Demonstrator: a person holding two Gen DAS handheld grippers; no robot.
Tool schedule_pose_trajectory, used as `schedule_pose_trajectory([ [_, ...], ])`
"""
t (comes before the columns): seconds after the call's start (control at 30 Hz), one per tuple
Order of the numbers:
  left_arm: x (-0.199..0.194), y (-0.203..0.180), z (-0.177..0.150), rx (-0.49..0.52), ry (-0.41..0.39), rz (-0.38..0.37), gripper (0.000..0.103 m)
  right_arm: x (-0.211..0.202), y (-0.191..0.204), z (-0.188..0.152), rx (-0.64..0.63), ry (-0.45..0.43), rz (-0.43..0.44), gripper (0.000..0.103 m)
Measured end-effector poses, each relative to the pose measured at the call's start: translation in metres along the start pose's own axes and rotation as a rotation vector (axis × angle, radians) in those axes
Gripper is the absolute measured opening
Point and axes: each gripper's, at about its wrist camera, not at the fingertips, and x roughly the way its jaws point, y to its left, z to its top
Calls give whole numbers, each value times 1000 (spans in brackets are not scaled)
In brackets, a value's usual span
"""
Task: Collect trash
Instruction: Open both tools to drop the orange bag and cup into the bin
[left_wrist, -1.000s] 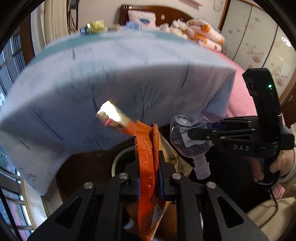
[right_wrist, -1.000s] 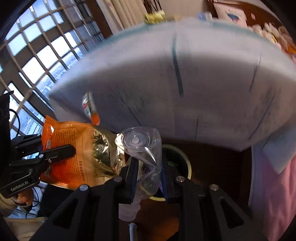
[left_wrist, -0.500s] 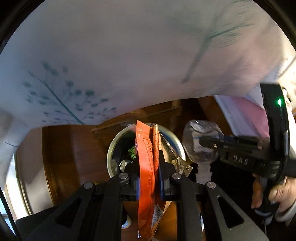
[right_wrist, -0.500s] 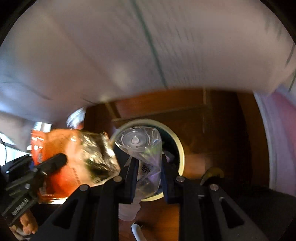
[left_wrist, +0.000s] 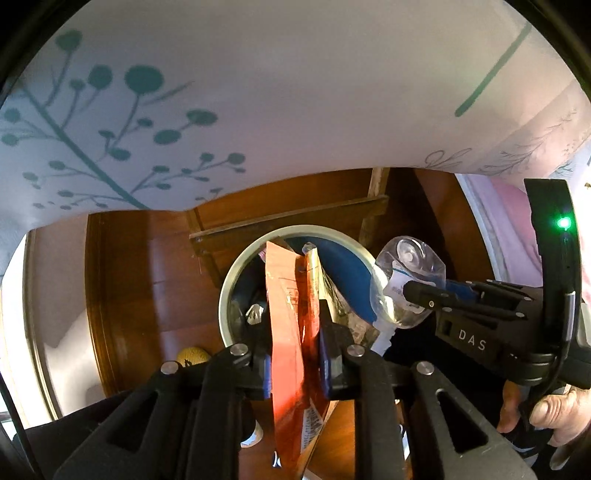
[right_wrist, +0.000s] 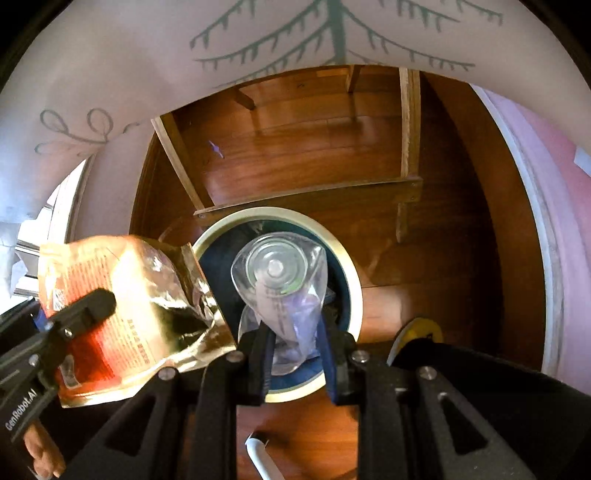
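Observation:
My left gripper (left_wrist: 295, 354) is shut on an orange foil snack bag (left_wrist: 291, 325), held over the left part of a round waste bin (left_wrist: 225, 291) with a pale rim and dark blue liner. My right gripper (right_wrist: 295, 347) is shut on a crushed clear plastic bottle (right_wrist: 280, 273), held right above the bin's mouth (right_wrist: 351, 280). In the right wrist view the snack bag (right_wrist: 122, 306) hangs at the bin's left edge in the left gripper's fingers (right_wrist: 88, 302). In the left wrist view the bottle (left_wrist: 402, 280) is at the bin's right rim. Some trash lies inside the bin.
The bin stands on a wooden floor (right_wrist: 295, 166) beside a table's wooden legs and crossbar (right_wrist: 306, 195). A white tablecloth with teal plant prints (left_wrist: 258, 92) overhangs above. A pink bed edge (right_wrist: 546, 206) is at the right. A yellow object (right_wrist: 421, 328) lies by the bin.
Both grippers have dropped from table height down under the tablecloth's edge and closer to the bin. The bag and the bottle are still held, now over the bin's mouth.

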Motion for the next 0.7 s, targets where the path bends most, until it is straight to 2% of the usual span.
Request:
schedule_pose_trajectory([
  [0.2,6,5,1,-22,5,3,21,-1,-4,3,2,5,8,22],
  [0.3,6,10,-1,-25,7,7,28,-1,-4,4,3,4,2,23],
  [0.33,5,10,-1,-25,8,13,36,0,-4,4,2,8,-3,23],
  [0.37,5,10,-1,-26,9,17,48,1,-3,4,2,11,-6,24],
  [0.47,5,11,-1,-30,1,26,71,2,-1,4,-4,19,-7,32],
  [0.57,4,12,0,-36,-8,36,83,-1,2,5,-20,0,-15,38],
  [0.7,4,15,3,-41,-9,45,84,-2,4,5,-32,-6,-16,38],
])
